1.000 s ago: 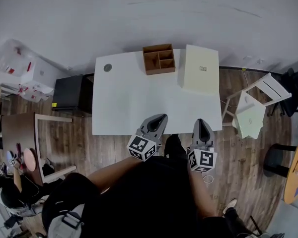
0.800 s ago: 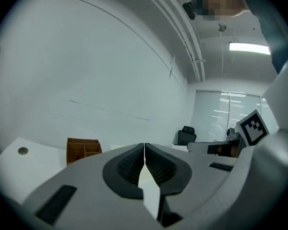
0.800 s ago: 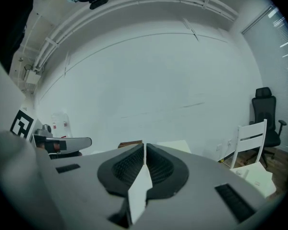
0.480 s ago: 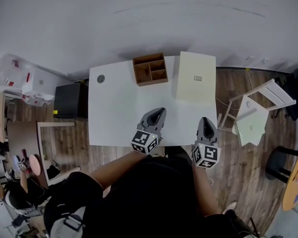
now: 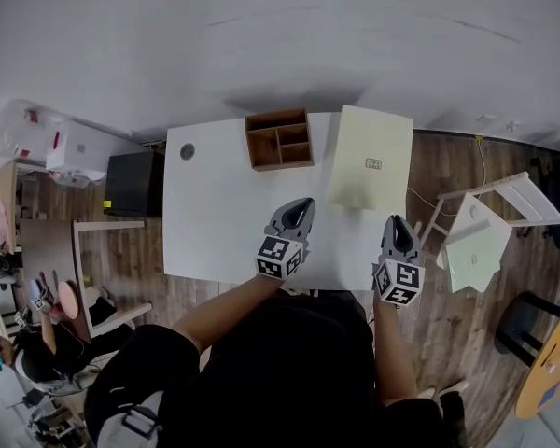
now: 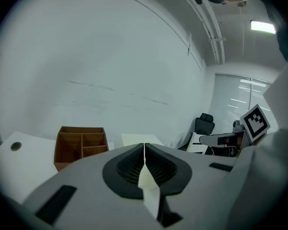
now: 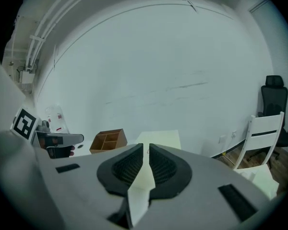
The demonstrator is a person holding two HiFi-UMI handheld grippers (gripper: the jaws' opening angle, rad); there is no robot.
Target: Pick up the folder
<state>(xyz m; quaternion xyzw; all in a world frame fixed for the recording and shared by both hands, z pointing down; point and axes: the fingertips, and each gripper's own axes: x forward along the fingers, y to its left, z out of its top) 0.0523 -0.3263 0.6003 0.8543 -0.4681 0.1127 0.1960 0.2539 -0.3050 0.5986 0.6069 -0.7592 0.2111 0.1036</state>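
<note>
The folder (image 5: 371, 157) is a flat cream rectangle lying at the far right of the white table (image 5: 215, 213), overhanging its right edge. It also shows in the left gripper view as a pale folder (image 6: 140, 139) and in the right gripper view as a cream folder (image 7: 161, 137) straight ahead. My left gripper (image 5: 301, 203) hovers over the table's near middle, shut and empty, short of the folder's near left corner. My right gripper (image 5: 395, 222) hangs at the table's near right corner, just short of the folder, shut with nothing between its jaws.
A brown wooden organizer (image 5: 280, 138) with compartments stands at the table's far edge, left of the folder. A white chair (image 5: 485, 227) sits right of the table, a black cabinet (image 5: 131, 183) to its left. The wall runs behind the table.
Both grippers have moved forward and lower, from the table's near edge out over its top toward the folder. Their jaws stayed shut.
</note>
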